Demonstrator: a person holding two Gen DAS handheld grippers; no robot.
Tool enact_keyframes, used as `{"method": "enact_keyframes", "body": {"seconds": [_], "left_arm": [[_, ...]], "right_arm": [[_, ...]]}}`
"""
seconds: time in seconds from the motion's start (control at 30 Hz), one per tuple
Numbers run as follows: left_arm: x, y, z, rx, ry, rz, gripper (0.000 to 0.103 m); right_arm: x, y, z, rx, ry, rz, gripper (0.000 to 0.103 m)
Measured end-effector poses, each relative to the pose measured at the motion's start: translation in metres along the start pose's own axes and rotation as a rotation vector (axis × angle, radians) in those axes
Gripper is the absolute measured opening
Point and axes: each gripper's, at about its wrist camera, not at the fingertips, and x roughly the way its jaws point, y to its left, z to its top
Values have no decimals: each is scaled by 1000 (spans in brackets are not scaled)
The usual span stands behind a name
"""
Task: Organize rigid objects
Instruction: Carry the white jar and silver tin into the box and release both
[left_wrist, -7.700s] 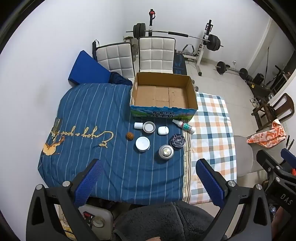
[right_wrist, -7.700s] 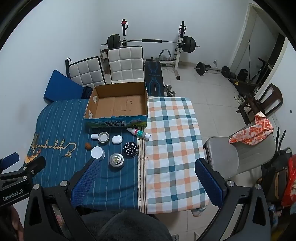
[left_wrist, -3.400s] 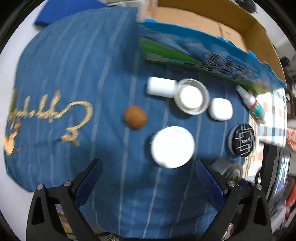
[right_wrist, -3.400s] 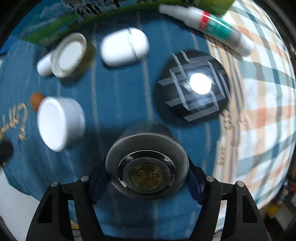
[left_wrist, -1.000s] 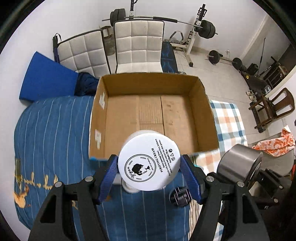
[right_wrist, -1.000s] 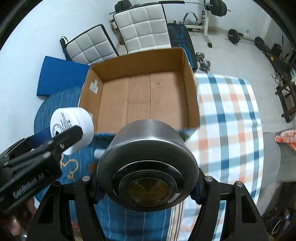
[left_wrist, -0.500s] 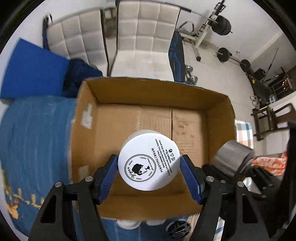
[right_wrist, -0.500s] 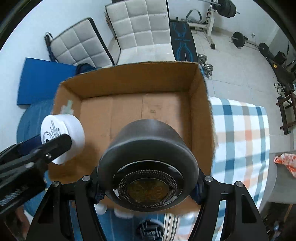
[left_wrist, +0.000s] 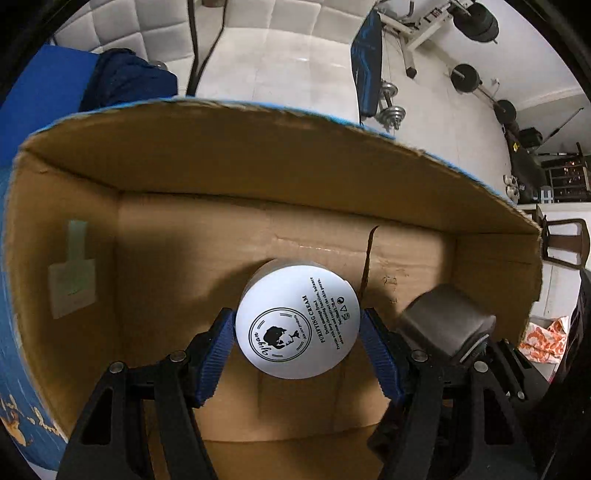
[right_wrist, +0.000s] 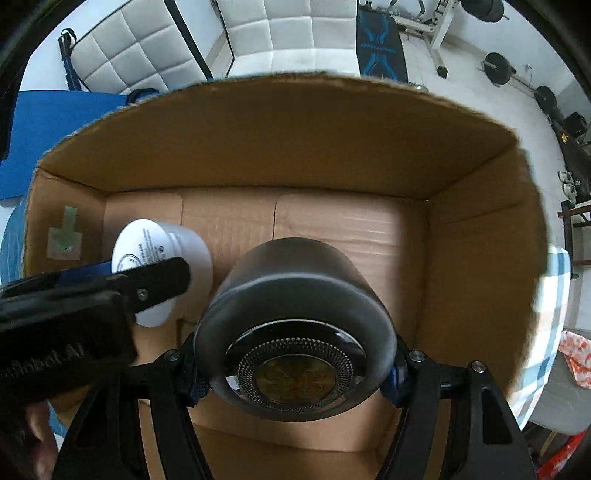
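Observation:
My left gripper (left_wrist: 297, 341) is shut on a white cream jar (left_wrist: 297, 321) with a black printed label, held low inside the open cardboard box (left_wrist: 258, 166), over the middle of its floor. My right gripper (right_wrist: 293, 363) is shut on a grey metal tin (right_wrist: 291, 295) with a gold embossed centre, also inside the box (right_wrist: 480, 221), right of the jar. The tin (left_wrist: 445, 326) shows at the right in the left wrist view. The jar (right_wrist: 162, 243) and left gripper show at the left in the right wrist view.
The box floor is bare brown cardboard with a tape patch (left_wrist: 72, 273) on its left wall. Behind the box are two white padded chairs (right_wrist: 280, 26), a blue mat (right_wrist: 55, 122) and gym weights (left_wrist: 476, 22). Checked cloth (right_wrist: 554, 280) lies to the right.
Both grippers have moved forward and down from above the box's near edge into the box, each still holding its item. The box walls now fill both views.

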Motion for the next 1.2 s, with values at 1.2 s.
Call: {"method": "enact_keyframes", "body": {"seconds": [1.2], "left_arm": [[-18, -20, -10, 25, -5, 138, 88]], "right_arm": [[8, -10, -11, 35, 99, 44, 92]]}}
